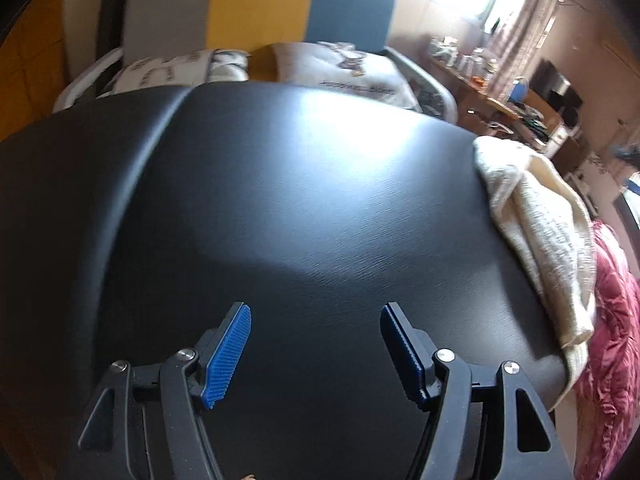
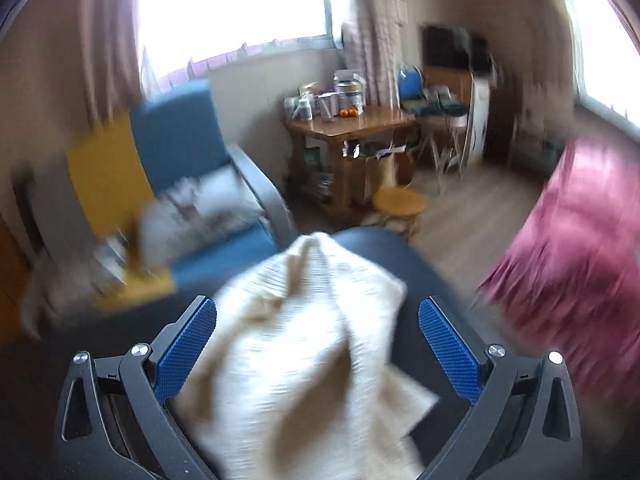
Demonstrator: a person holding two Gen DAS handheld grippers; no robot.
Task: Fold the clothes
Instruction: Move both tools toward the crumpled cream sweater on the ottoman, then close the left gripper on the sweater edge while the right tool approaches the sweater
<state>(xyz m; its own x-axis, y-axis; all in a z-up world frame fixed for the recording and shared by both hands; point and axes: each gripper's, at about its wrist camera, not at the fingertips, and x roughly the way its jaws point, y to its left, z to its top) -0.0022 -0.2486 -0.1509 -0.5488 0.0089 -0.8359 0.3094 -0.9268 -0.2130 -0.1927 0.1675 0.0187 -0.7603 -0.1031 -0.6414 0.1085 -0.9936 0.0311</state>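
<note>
A cream knitted garment lies bunched along the right edge of the black table, partly hanging over it. My left gripper stands open over bare table, well to the left of the garment, with nothing between its blue pads. In the blurred right wrist view the same cream garment lies crumpled on the black table. My right gripper is open above it, its blue pads wide apart on either side of the cloth and not closed on it.
A blue and yellow armchair with printed cushions stands behind the table. A pink bedspread lies to the right. A cluttered wooden table and a small round stool stand further back near the window.
</note>
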